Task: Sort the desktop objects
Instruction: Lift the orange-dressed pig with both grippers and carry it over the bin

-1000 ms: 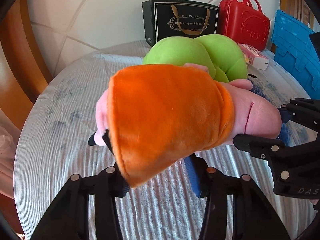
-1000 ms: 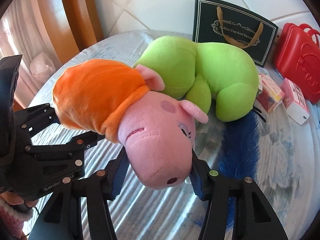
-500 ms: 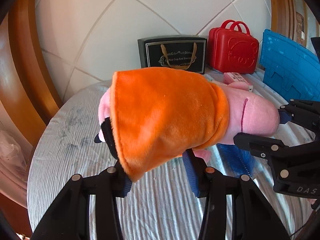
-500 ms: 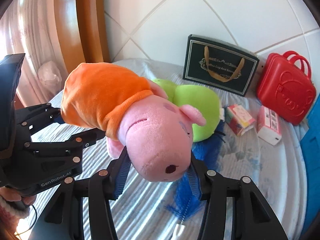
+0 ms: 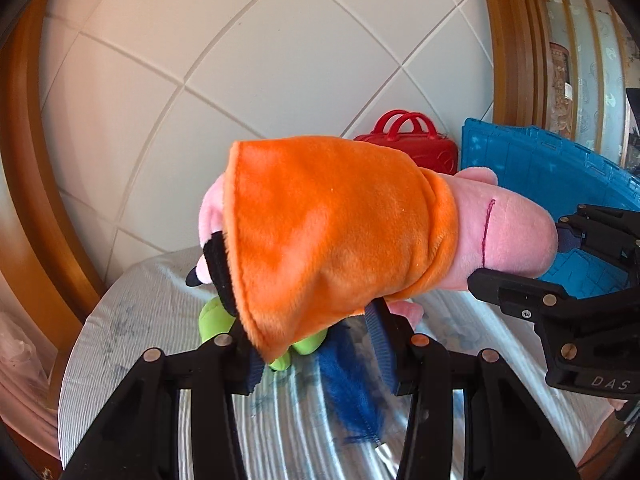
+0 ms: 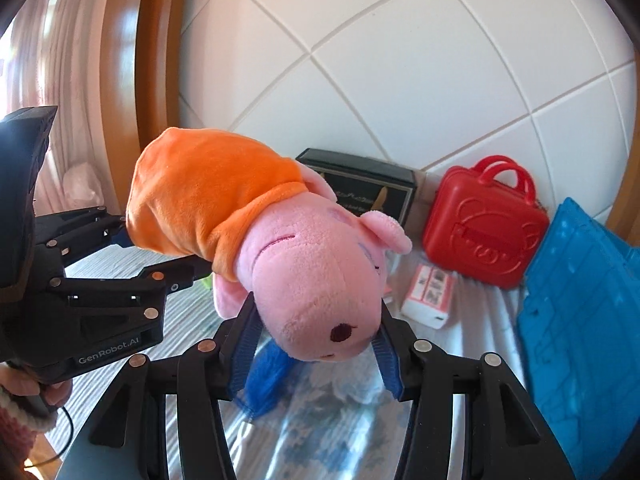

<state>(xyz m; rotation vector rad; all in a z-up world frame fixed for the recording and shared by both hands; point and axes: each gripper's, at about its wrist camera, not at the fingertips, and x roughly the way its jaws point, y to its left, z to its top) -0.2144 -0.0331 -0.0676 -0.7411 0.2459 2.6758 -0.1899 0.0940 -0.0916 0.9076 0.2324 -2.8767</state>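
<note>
above the surface, well clear of it, the pig plush is carried lengthwise between two tools; left gripper clenched on the orange-dressed body end, fingers pressed into the fabric from either side; right gripper clenched on the snout, blue-padded fingers pinching the pink head; judgement: a soft, long toy sags if taken at one end, so a grip at each end keeps it level for the carry.

places taken from the pig plush:
- below it, on the surface: green plush, mostly hidden, and a blue feathery thing, identity unclear;
- beyond its head: red case standing near the wall; a small pink-and-white box lying in front of that case;
- behind it: black gift box against the wall;
- to the snout side: blue crate, tilted, edge facing the toy; judgement: likely bin for sorting, cannot confirm.

surface: round, covered in a pale striped cloth with faded blue marks; room: white wall with large diagonal tiles, wooden frame at the side, pale curtain beyond it.

judgement: toy lifted, not yet placed; release both grips together, or the freed end will swing.
</note>
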